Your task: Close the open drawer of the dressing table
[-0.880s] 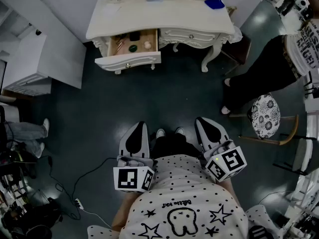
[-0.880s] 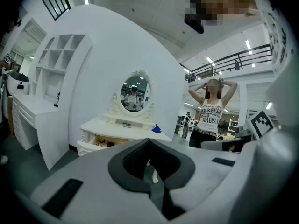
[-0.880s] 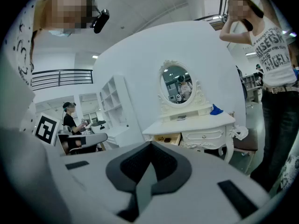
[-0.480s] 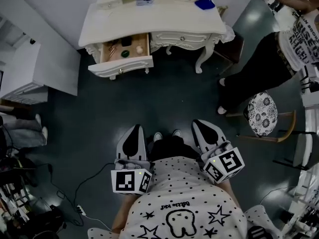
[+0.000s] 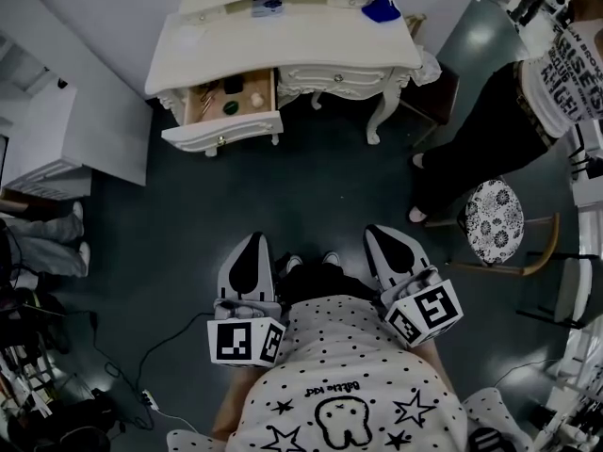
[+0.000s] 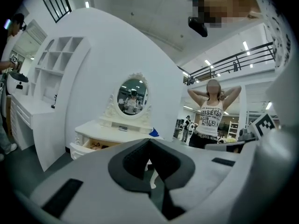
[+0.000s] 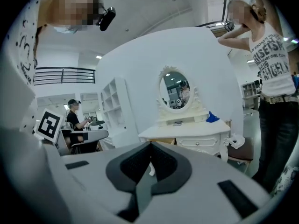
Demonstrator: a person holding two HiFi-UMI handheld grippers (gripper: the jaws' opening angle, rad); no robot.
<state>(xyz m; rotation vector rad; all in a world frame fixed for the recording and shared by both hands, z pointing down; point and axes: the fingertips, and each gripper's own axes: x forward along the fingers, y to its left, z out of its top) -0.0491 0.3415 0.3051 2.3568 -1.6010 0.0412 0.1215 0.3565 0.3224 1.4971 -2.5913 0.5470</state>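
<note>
The white dressing table (image 5: 301,50) stands at the top of the head view, across a stretch of dark floor. Its left drawer (image 5: 224,119) is pulled out, with small items lying inside. The right drawer (image 5: 336,75) is closed. My left gripper (image 5: 252,240) and right gripper (image 5: 381,231) are held close to my body and point at the table, far short of it. Both are shut and hold nothing. The left gripper (image 6: 149,141) looks at the open drawer (image 6: 92,145) below the oval mirror (image 6: 132,95). Beyond the right gripper (image 7: 150,144) the table (image 7: 187,130) shows too.
A person (image 5: 528,92) stands at the right near the table. A patterned round stool (image 5: 497,217) and a brown seat (image 5: 443,90) are on that side. White shelving (image 5: 57,130) is at the left. Cables (image 5: 141,365) lie on the floor at lower left.
The view has shifted, so the dressing table now sits a little further left. Both grippers stay shut in the same place by my body.
</note>
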